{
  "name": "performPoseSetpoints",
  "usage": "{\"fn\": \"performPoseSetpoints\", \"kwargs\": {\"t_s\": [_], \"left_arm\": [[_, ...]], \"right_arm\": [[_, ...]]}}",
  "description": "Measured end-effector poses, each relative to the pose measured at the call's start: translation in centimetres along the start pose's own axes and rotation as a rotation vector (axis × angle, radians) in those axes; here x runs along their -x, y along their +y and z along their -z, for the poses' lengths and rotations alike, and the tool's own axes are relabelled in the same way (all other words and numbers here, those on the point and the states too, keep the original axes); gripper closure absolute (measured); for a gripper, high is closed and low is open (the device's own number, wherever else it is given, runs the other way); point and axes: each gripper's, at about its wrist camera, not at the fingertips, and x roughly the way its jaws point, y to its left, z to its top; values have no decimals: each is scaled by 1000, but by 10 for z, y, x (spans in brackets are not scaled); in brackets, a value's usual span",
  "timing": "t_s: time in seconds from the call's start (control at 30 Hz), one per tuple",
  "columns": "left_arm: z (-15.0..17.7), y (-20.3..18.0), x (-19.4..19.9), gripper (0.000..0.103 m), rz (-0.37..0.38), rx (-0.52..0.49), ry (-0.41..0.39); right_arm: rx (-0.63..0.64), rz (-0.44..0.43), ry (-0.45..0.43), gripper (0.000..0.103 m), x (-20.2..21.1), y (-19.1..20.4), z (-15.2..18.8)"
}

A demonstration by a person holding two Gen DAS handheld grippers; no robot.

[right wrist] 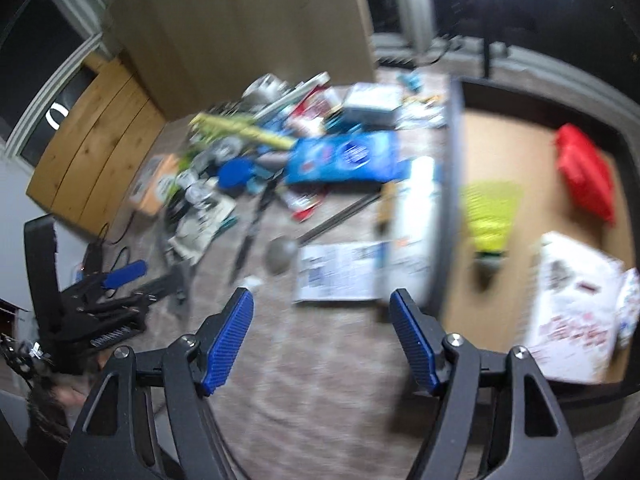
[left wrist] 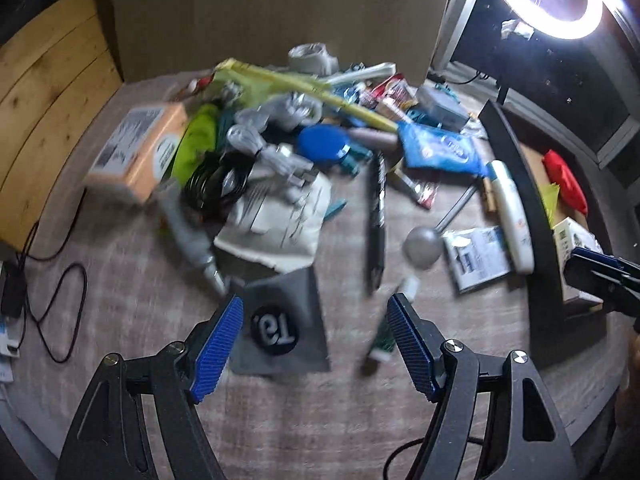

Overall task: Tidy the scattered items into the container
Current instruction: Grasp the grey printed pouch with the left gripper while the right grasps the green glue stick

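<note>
Grey pouch (left wrist: 280,320) shows only in left view, w/ left hand-held gripper (left wrist: 316,312) apart; right hand-held gripper (right wrist: 322,306) apart.

A round table with a greyish woven cover (left wrist: 120,300) carries clutter at centre frame: an orange box (left wrist: 136,152), a blue wipes packet (left wrist: 440,148), a grey flat pouch (left wrist: 280,328), and a dark-rimmed cardboard tray (right wrist: 452,184) at right.

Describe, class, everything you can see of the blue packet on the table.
The blue packet is a soft, glossy, plastic-looking pouch, flat and roughly rectangular, with a round darker blue emblem and white print, too blurred to read. It lies flat among the clutter on the table, outside the container. One end lies by a white bottle.
</note>
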Motion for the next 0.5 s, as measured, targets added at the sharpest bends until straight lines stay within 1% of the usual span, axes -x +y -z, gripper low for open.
{"fn": "performPoseSetpoints", "kwargs": {"t_s": [0.03,0.07,0.17,0.27,0.3,0.33,0.4,0.5], "left_arm": [[4,0,-2,31,-3,-5,1],[7,0,-4,31,-8,-12,2],[14,1,-11,31,-17,-29,7],[18,4,-19,31,-21,-30,15],[20,5,-21,31,-23,-32,16],[21,6,-23,31,-25,-34,16],[22,8,-27,32,-30,-39,18],[24,11,-33,33,-32,-31,26]], "right_arm": [[-7,-2,13,42,-7,7,2],[-22,-8,28,44,-14,12,4],[-74,-46,73,45,-34,26,6],[-87,-29,96,45,-52,40,7],[-92,-25,107,47,-58,44,6],[-100,-24,120,53,-64,47,6],[-110,-22,147,59,-74,51,6],[-112,2,186,61,-93,59,6]]}}
